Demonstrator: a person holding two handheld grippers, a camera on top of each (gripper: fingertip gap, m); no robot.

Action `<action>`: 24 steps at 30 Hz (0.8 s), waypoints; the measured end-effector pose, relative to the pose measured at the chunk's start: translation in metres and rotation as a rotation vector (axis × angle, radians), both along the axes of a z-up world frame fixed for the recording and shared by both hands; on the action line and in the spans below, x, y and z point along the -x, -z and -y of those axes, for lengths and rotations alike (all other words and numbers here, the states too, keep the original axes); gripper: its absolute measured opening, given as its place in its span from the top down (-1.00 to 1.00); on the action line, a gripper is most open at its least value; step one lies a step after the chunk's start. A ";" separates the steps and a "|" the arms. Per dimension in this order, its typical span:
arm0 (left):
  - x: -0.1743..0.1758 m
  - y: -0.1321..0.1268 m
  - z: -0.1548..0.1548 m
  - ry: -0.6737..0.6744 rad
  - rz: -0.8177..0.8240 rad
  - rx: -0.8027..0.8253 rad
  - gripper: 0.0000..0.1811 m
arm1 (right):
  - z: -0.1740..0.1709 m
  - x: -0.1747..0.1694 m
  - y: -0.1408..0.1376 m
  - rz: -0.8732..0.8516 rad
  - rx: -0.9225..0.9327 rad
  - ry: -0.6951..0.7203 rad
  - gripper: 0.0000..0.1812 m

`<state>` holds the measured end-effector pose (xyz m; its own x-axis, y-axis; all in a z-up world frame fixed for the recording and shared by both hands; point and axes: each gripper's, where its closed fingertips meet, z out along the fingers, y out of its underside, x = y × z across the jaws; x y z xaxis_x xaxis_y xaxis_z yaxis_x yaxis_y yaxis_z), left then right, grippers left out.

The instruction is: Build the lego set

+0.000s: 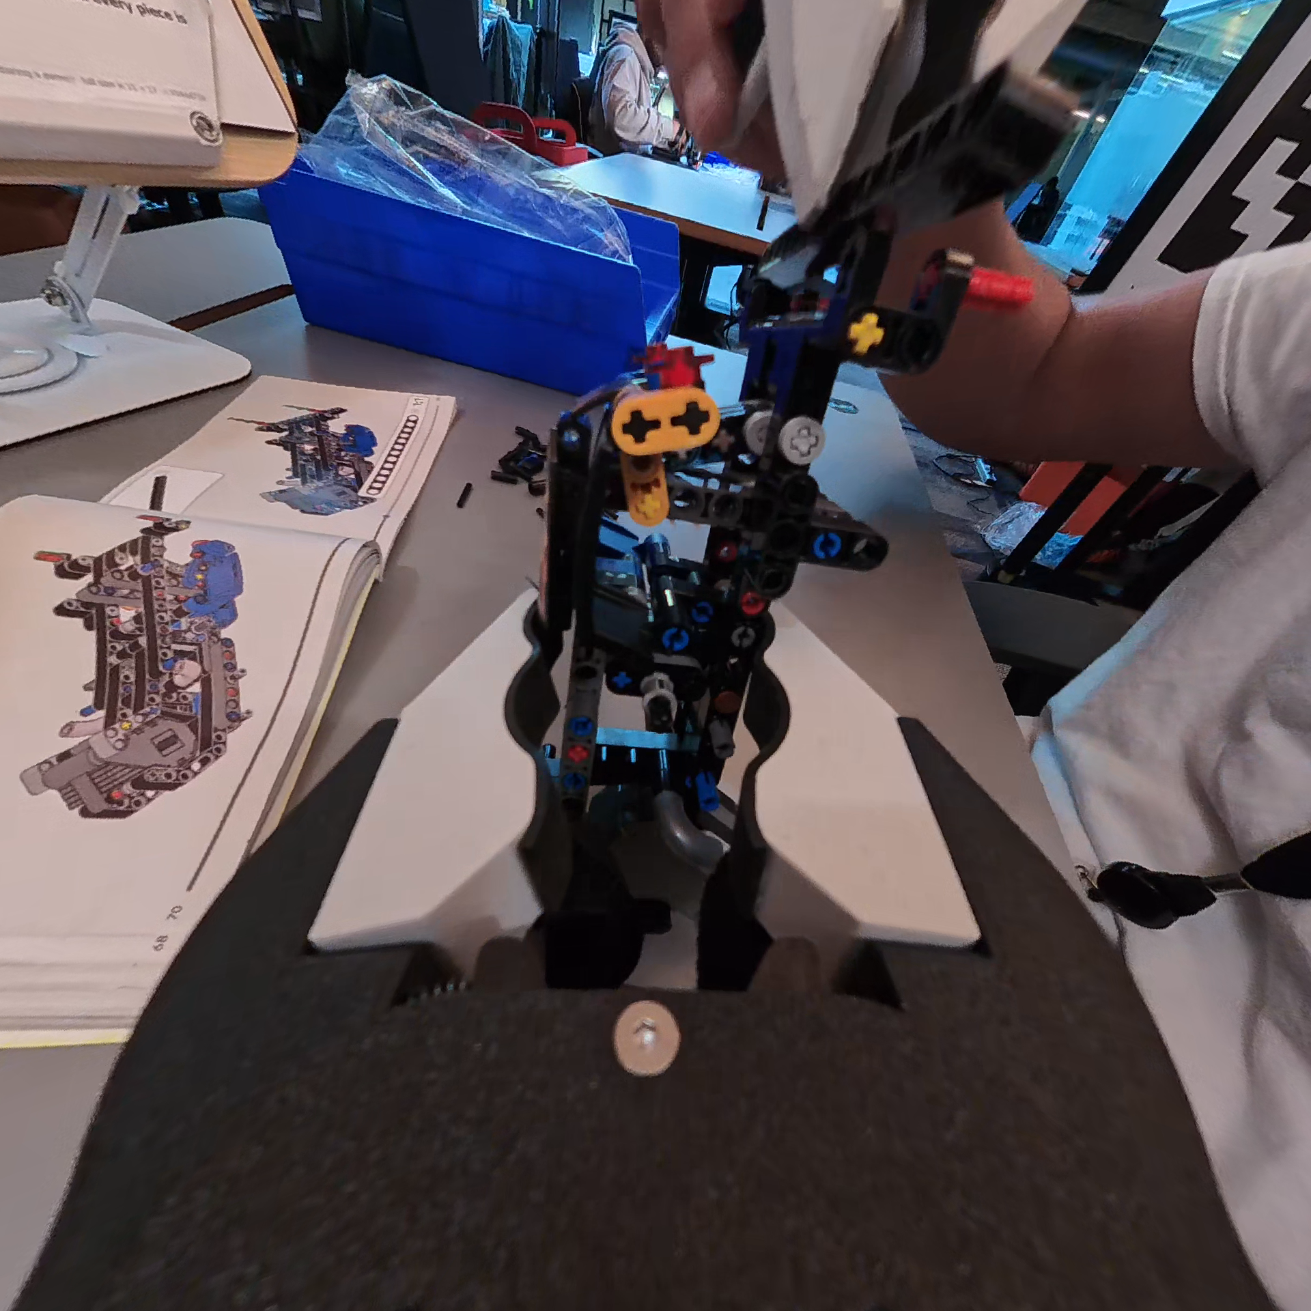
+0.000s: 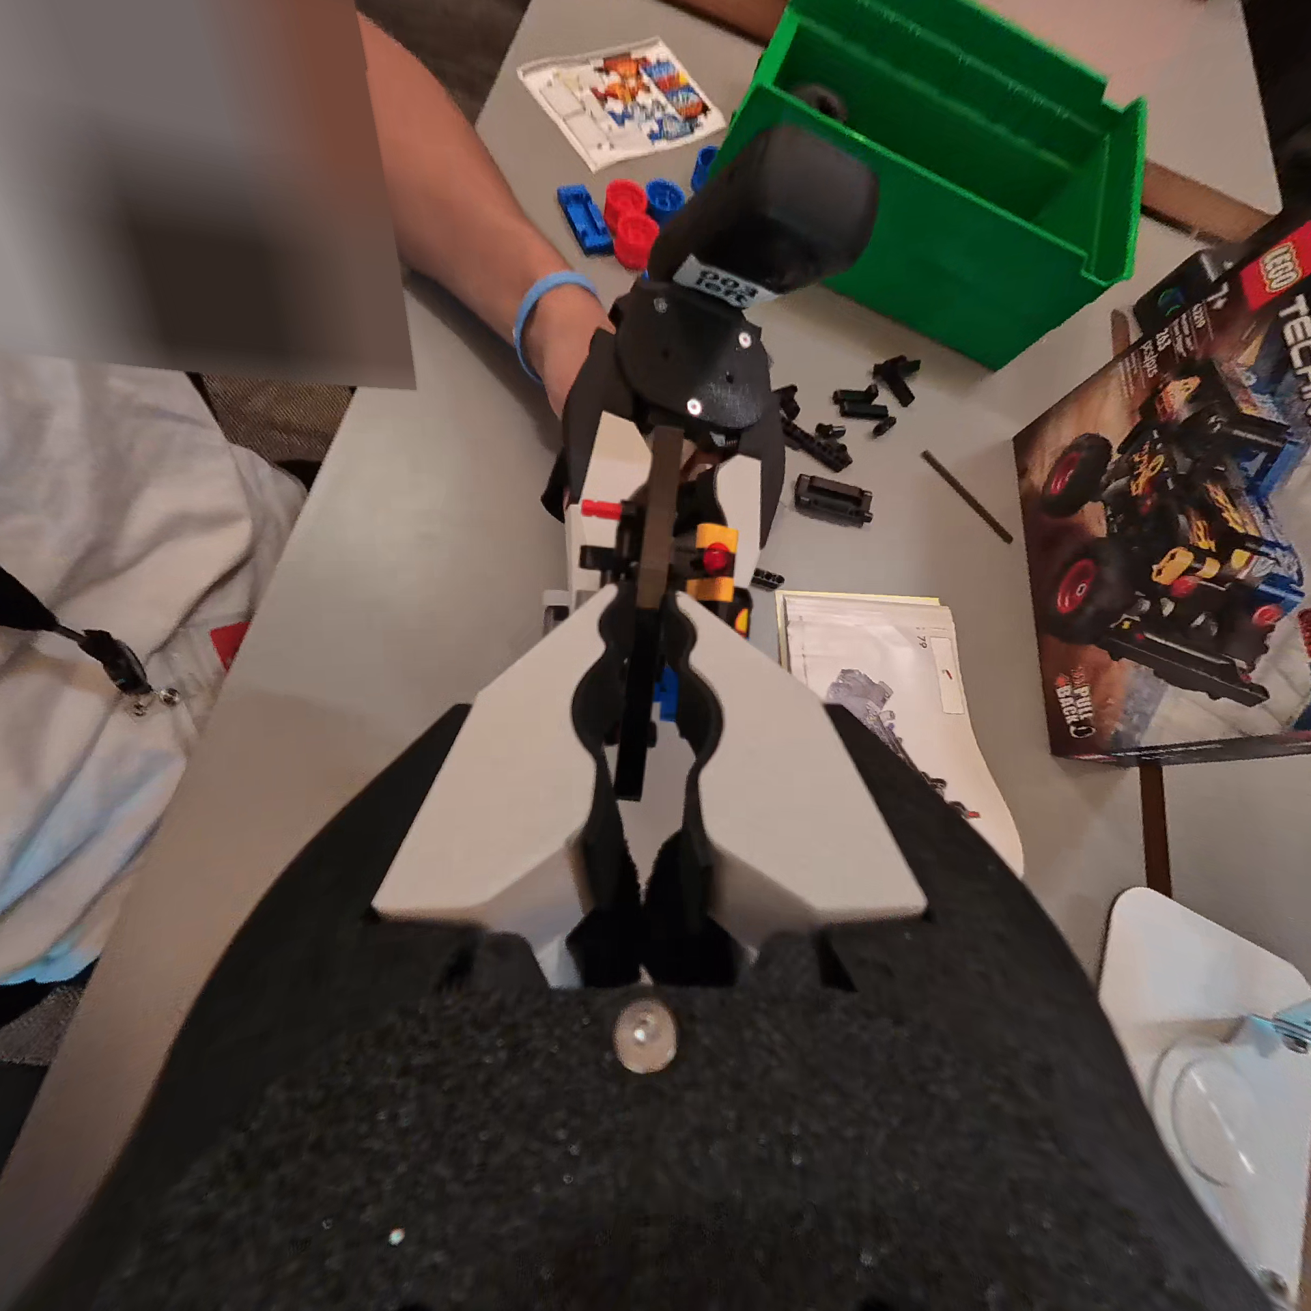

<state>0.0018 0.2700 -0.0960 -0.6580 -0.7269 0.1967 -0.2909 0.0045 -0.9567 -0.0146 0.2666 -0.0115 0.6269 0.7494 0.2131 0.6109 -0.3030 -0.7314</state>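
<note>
My left gripper is shut on the lower part of a black, blue and yellow lego chassis and holds it upright above the grey table. My right gripper is shut on a long black beam and holds its far end against the top of the chassis. In the left wrist view the right gripper comes in blurred from above with the beam. In the right wrist view the left gripper shows farther off, held by a hand.
An open instruction booklet, a blue bin and loose black pins lie to the left. A green bin, the lego box, red and blue wheel hubs, a sticker sheet and black parts lie beyond. The gap from one gripper's tips to the other's is roughly 9 cm.
</note>
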 end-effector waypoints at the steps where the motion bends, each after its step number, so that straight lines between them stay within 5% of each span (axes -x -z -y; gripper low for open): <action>1: 0.000 0.000 0.000 0.000 -0.001 0.001 0.46 | -0.001 0.001 0.002 0.010 0.015 -0.006 0.92; 24: -0.002 0.001 -0.005 -0.008 -0.016 0.010 0.46 | -0.003 -0.003 0.005 0.085 0.125 -0.009 0.92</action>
<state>0.0041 0.2751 -0.0973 -0.6485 -0.7302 0.2150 -0.3066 -0.0080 -0.9518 -0.0113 0.2695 -0.0164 0.6034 0.7792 0.1693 0.6721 -0.3827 -0.6340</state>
